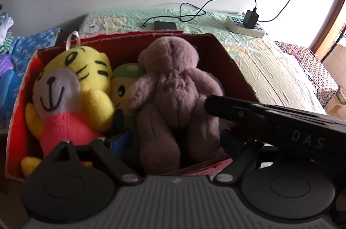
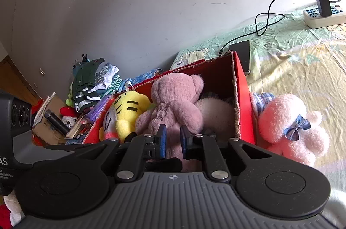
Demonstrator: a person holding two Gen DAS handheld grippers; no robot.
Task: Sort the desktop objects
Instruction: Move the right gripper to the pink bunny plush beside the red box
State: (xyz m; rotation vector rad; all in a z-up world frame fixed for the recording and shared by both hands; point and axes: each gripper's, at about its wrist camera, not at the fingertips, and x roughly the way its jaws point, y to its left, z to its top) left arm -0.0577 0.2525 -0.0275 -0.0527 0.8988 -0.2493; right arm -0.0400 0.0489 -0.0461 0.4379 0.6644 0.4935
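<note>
The right gripper (image 2: 173, 139) pinches the mauve bear (image 2: 175, 103) in the red box (image 2: 243, 99). The left gripper (image 1: 173, 138) is spread wide around the bear's legs, with the yellow tiger (image 1: 73, 86) at ten o'clock.

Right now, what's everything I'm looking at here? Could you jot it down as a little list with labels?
Setting: a bed with a green-yellow sheet
Container: red cardboard box, open at the top
In the box: yellow tiger plush, green plush, mauve teddy bear
Outside the box: pink plush with a blue bow, against the box's outer wall
Left gripper: open, fingers either side of the teddy's legs
Right gripper: narrow gap, by the teddy; grip unclear
Also on the bed: phone, power strip
</note>
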